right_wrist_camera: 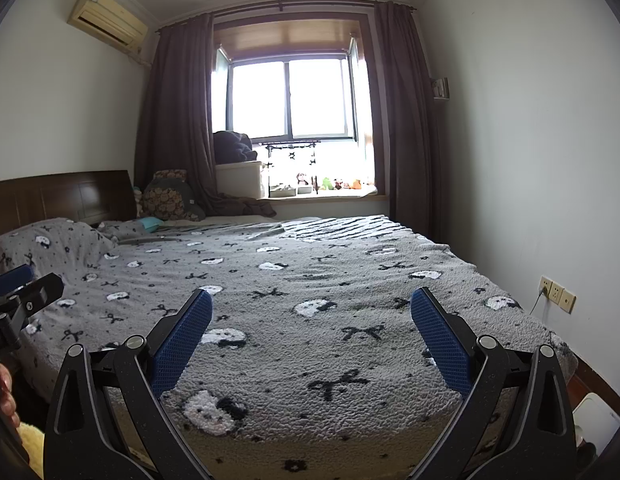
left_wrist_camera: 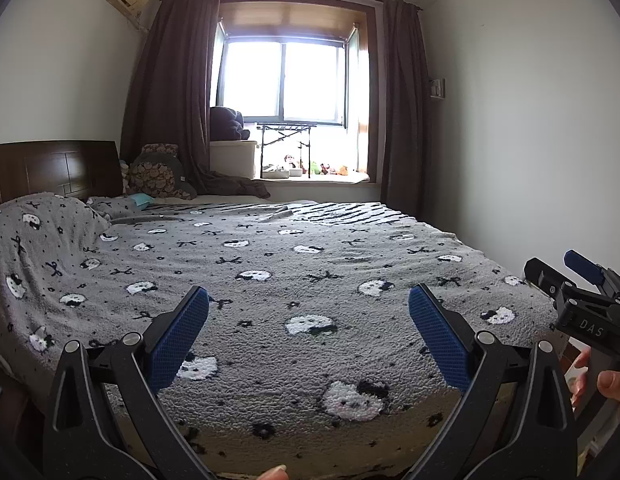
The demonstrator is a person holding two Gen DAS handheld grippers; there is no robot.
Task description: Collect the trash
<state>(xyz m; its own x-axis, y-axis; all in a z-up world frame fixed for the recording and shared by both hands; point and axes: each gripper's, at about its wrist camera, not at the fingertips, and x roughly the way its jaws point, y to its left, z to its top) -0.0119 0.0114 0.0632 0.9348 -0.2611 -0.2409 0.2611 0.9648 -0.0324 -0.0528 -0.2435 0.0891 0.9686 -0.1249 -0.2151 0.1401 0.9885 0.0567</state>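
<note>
My left gripper point(left_wrist_camera: 308, 300) is open and empty, held over the near edge of a bed with a grey fleece blanket point(left_wrist_camera: 293, 264) patterned with white cats and black bows. My right gripper point(right_wrist_camera: 312, 302) is open and empty too, over the same blanket point(right_wrist_camera: 310, 280). The right gripper shows at the right edge of the left wrist view point(left_wrist_camera: 582, 300); the left gripper shows at the left edge of the right wrist view point(right_wrist_camera: 17, 300). A small teal item point(left_wrist_camera: 141, 199) lies near the pillows at the far left; it also shows in the right wrist view point(right_wrist_camera: 150, 222). No clear trash is visible.
A dark wooden headboard point(left_wrist_camera: 49, 168) stands at the left. A patterned cushion point(left_wrist_camera: 157, 172) and dark clothes lie by the curtain. The window sill point(left_wrist_camera: 318, 176) holds small toys and a white box point(left_wrist_camera: 233, 158). A wall socket point(right_wrist_camera: 556, 294) and a white object point(right_wrist_camera: 596, 416) are at right.
</note>
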